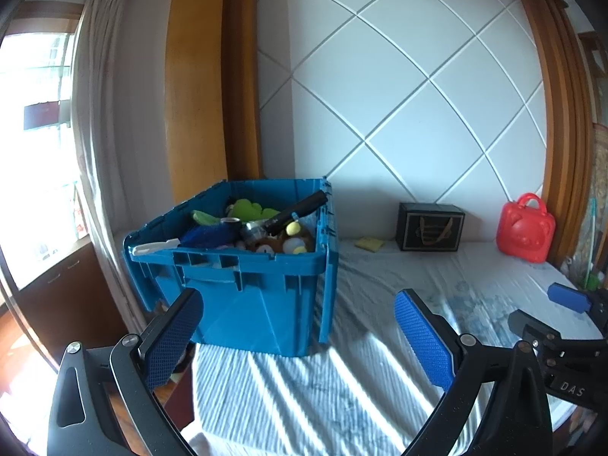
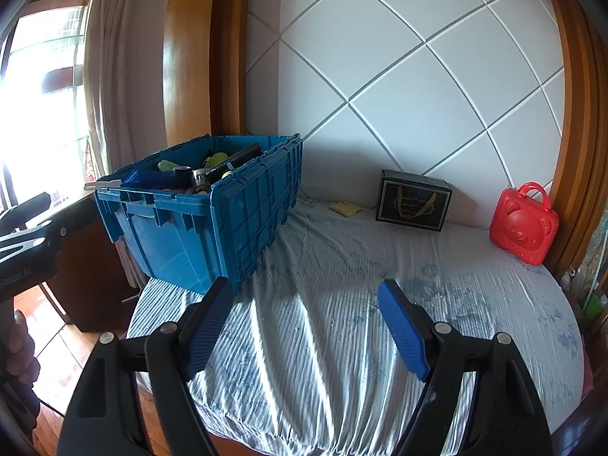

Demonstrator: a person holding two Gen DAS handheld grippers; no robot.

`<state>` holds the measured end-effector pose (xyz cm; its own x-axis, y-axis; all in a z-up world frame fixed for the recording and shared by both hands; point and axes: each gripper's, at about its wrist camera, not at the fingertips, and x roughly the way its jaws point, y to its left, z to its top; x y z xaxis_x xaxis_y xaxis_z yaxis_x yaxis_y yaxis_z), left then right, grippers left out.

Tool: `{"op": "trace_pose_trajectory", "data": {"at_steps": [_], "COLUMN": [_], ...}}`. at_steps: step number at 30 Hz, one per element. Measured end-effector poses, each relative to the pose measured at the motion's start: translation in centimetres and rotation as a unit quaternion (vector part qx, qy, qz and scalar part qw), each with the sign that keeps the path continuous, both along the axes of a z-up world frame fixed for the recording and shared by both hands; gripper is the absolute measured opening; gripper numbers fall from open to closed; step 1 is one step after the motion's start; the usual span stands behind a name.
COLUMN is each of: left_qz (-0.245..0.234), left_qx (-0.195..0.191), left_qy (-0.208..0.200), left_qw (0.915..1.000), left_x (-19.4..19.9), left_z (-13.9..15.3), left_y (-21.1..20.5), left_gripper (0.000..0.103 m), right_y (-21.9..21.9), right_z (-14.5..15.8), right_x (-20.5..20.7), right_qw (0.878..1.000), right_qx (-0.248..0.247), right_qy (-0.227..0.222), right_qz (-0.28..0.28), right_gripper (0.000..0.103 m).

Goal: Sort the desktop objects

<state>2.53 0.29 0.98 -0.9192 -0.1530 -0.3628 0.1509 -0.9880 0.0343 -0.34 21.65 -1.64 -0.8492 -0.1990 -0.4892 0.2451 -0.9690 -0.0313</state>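
The left gripper [image 1: 298,336] and right gripper [image 2: 306,328] hover over the striped cloth [image 2: 342,323] on the counter, jaws wide and empty, probably poised to choose something. The blue crate [image 1: 243,285] sits at the counter's left end, heaped with toys and a black flashlight [image 1: 298,209]; a black box [image 2: 412,201], red case [image 2: 522,224] and yellow notepad [image 2: 345,207] line the wall.
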Motion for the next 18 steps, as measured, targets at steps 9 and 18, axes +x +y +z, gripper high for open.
{"op": "trace_pose_trajectory", "data": {"at_steps": [9,18], "left_qz": [-0.019,-0.047], "left_qx": [0.011,0.025], "left_qy": [-0.012,-0.008], "left_qw": [0.9997,0.9986], "left_x": [-0.28,-0.45], "left_z": [-0.15,-0.45], "left_y": [0.01,0.09], "left_gripper": [0.102,0.102], "right_y": [-0.02,-0.14], "right_z": [-0.06,-0.07], "right_x": [0.12,0.24], "right_qw": [1.0,1.0], "right_qx": [0.001,0.004], "right_qy": [-0.004,-0.006], "right_qz": [0.003,0.005], "right_gripper": [0.078,0.078]}}
